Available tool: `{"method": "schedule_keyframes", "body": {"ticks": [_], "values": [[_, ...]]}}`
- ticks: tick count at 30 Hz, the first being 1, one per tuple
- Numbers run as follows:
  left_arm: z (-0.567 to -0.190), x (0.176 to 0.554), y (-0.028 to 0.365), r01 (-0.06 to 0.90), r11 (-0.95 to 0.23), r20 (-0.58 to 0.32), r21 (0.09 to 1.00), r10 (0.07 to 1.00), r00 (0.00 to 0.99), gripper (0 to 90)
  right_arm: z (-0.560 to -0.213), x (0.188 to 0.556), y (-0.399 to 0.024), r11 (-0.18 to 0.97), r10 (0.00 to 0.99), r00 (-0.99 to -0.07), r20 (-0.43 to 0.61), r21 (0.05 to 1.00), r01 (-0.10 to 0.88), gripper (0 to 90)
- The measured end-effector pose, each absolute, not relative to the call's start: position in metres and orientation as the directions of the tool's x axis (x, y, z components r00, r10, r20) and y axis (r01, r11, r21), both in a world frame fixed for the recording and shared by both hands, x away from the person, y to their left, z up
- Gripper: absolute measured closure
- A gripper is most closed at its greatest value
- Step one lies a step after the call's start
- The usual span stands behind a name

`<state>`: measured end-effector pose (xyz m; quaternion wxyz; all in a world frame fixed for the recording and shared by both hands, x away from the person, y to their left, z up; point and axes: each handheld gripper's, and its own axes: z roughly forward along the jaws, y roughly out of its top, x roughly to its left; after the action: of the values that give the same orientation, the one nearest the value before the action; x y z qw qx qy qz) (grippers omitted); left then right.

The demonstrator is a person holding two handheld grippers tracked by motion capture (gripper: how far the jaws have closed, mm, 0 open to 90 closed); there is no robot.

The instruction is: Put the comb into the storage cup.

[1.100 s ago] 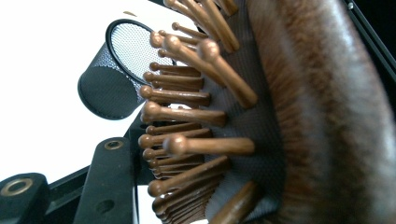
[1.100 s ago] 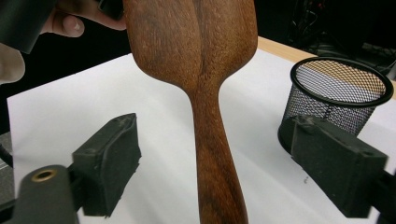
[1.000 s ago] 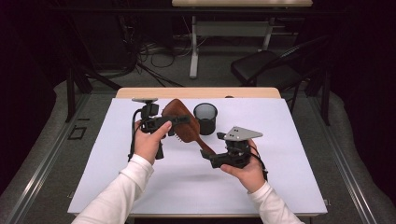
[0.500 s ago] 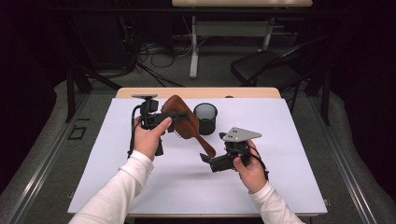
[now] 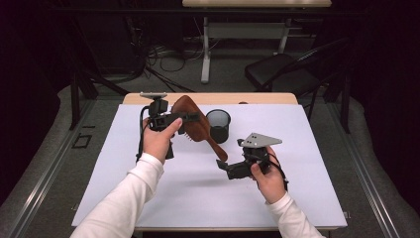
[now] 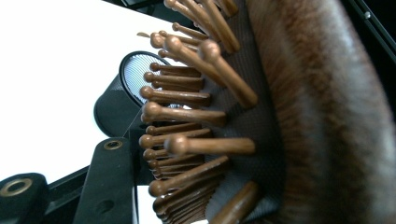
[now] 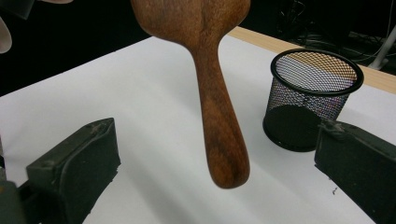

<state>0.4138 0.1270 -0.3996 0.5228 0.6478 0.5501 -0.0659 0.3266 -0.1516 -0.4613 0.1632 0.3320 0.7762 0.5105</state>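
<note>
Wooden hairbrush (image 5: 195, 124) slants, handle pointing toward right gripper (image 5: 224, 167).

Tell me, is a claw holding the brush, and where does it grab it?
Yes. The left claw is shut on the wooden hairbrush at its wide bristle head, while the handle hangs free. The right claw is open and holds nothing.

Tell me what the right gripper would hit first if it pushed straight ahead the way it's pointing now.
Most likely the wooden hairbrush: its handle end hangs between the right gripper's open jaws, just ahead of them. The mesh cup stands off to one side, farther back. Exact depth to the handle is hard to judge.
</note>
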Motion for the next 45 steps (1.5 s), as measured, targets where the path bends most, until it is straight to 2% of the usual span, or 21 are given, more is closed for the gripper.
{"method": "schedule_keyframes", "body": {"ticks": [20,45], "values": [[-0.381,0.44,0.135,0.745,0.238,-0.656,0.623,0.677,0.332,47.2,-0.461,0.328,-0.155,0.256,0.681,-0.726,0.093,0.899,0.355,0.0],[-0.371,0.454,0.141,0.704,0.289,-0.648,0.649,0.696,0.311,47.2,-0.462,0.328,-0.155,0.264,0.681,-0.727,0.087,0.897,0.355,0.0]]}}
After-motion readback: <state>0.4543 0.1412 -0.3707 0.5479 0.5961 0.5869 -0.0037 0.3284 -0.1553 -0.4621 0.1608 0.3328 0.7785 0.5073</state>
